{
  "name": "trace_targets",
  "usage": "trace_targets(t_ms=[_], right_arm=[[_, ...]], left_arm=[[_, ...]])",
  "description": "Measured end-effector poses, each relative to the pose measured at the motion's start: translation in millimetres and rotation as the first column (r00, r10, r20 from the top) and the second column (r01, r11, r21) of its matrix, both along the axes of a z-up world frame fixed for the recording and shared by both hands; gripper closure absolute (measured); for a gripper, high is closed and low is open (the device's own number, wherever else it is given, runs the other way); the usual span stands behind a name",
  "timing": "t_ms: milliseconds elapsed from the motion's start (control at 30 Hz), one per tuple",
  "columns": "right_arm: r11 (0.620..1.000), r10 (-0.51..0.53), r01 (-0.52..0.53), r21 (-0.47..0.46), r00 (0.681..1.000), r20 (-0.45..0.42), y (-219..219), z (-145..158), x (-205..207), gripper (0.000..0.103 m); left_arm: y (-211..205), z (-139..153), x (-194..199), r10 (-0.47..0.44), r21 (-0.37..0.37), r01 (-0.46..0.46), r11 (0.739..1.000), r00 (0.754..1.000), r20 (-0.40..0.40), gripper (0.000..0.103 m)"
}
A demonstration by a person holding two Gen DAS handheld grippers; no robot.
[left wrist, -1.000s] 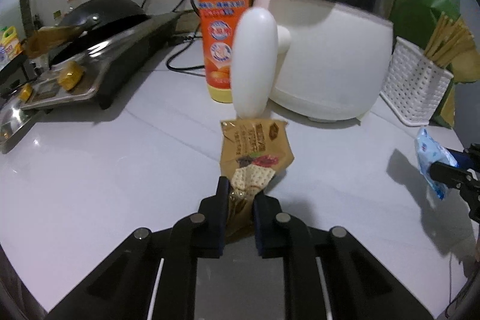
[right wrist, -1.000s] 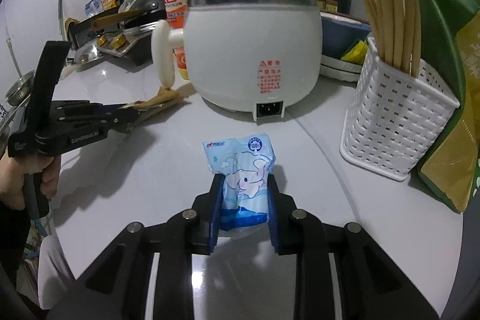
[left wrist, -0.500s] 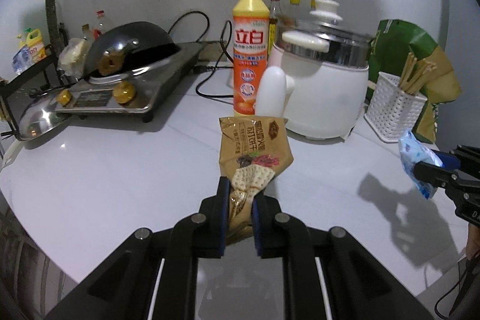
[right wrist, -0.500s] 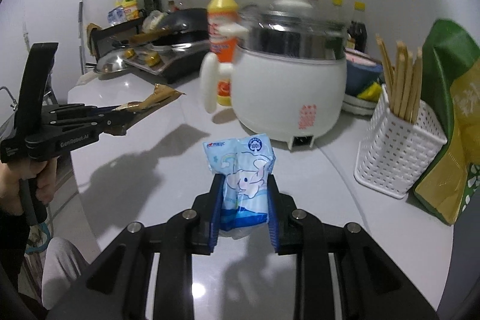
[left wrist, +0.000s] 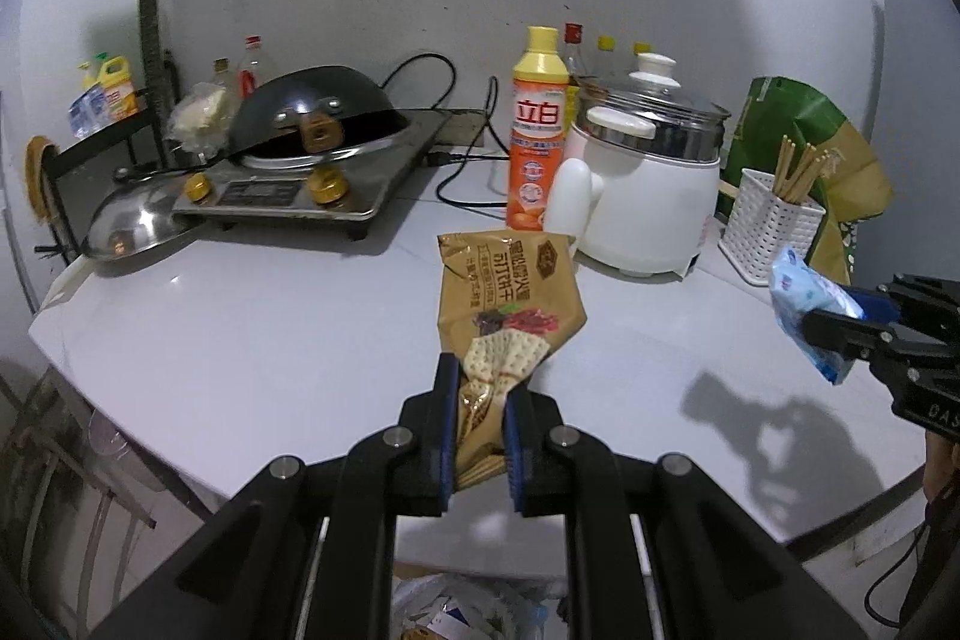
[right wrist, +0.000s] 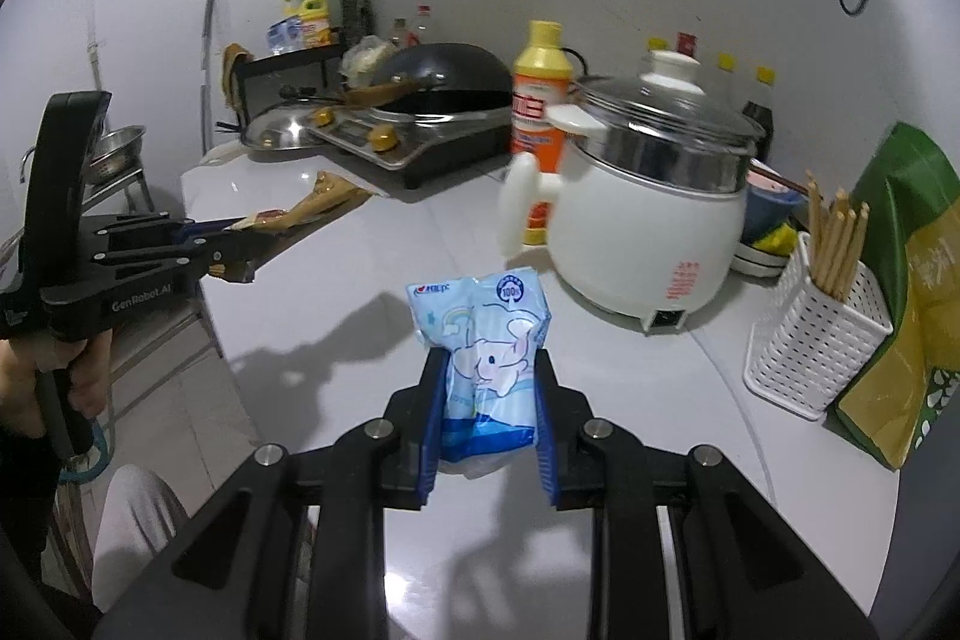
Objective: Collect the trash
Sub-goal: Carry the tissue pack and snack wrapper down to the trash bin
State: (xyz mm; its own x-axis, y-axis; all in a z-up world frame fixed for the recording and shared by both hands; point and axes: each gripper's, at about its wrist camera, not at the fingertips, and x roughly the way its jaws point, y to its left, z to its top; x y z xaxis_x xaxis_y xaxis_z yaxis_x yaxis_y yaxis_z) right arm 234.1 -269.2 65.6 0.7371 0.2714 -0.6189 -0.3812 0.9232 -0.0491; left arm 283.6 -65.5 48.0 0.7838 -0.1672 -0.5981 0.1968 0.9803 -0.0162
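Observation:
My left gripper (left wrist: pixel 478 400) is shut on a brown cracker wrapper (left wrist: pixel 507 292), held in the air above the front edge of the white counter (left wrist: pixel 240 334). In the right wrist view the same wrapper (right wrist: pixel 312 205) sticks out of the left gripper (right wrist: pixel 237 247) at the far left. A blue tissue pack (right wrist: pixel 486 340) with a cartoon elephant sits between the pads of my right gripper (right wrist: pixel 487 400), which is shut on it and lifted off the counter (right wrist: pixel 372 268). From the left wrist view that pack (left wrist: pixel 807 310) shows at the right edge. Below the left gripper, an opening with scraps of packaging (left wrist: pixel 474 604) shows.
A white electric pot (left wrist: pixel 648 184) with a glass lid, an orange detergent bottle (left wrist: pixel 537 142), a white chopstick basket (left wrist: pixel 774 226) and a green-yellow bag (left wrist: pixel 810 142) stand at the back right. A stove with a black wok (left wrist: pixel 312 130) and a steel lid (left wrist: pixel 129 226) sit back left.
Both grippers have pulled back and risen from the counter with their packets still held. The pot and bottle look farther away, and the counter's front edge has come into view.

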Motion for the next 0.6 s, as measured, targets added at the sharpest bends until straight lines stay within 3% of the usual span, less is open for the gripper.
trace_targets(t_ms=[600], right_arm=[[0.99,0.133,-0.133,-0.039,0.991,-0.002,81.3,-3.4,-44.1,0.079]], left_arm=[[67.2,-14.7,-81.4,0.098,-0.024,-0.098,0.995,0.995,0.002,0.09]])
